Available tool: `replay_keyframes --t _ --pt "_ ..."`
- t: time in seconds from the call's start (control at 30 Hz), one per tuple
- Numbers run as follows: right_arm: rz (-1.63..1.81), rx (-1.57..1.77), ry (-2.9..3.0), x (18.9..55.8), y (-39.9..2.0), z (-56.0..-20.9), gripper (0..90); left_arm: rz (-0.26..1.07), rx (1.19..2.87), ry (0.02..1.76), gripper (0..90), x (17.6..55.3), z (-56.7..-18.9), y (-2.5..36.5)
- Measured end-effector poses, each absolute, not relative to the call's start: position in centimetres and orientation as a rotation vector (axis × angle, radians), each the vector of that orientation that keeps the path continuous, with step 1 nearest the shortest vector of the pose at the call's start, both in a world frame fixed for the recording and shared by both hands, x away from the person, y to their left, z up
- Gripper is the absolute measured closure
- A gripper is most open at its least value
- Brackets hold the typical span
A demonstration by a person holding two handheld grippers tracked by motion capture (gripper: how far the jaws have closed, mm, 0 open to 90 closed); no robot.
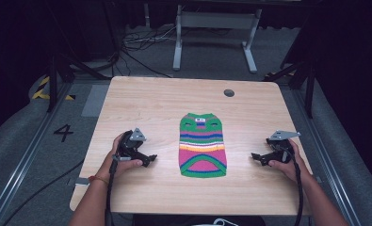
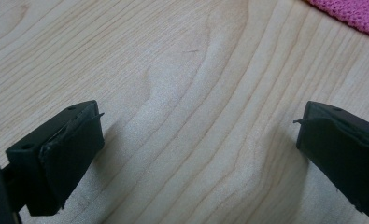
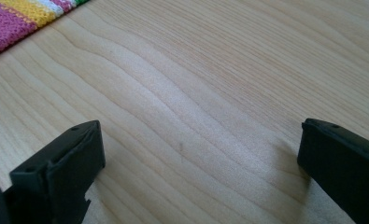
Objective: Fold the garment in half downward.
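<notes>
Looking down, we see a small striped knitted sweater lying flat on the pale wood worktop, between the two claws. Our left claw rests on the wood just left of it, jaws spread wide over bare grain. Our right claw rests to its right, jaws likewise spread, pinching nothing.

Striped knit garment cut off by frame edges in both gripper views: left gripper view catches just a pink corner, right gripper view a pink/yellow strip. Its neck label is too small to read. In the high view, both forearms run off the bottom edge.
</notes>
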State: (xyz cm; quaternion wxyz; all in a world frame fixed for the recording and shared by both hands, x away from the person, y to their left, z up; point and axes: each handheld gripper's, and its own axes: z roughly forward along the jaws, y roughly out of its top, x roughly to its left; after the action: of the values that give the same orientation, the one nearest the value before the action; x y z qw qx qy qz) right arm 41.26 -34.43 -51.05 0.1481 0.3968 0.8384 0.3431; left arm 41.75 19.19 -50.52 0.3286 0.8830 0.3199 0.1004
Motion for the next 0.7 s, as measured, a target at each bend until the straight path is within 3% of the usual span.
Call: replay_keyframes --t 0.7 --pt "0.988 1.134 2.418 41.30 -34.48 -51.03 1.1 0.284 2.294 0.903 3.2 41.39 -50.38 18.96"
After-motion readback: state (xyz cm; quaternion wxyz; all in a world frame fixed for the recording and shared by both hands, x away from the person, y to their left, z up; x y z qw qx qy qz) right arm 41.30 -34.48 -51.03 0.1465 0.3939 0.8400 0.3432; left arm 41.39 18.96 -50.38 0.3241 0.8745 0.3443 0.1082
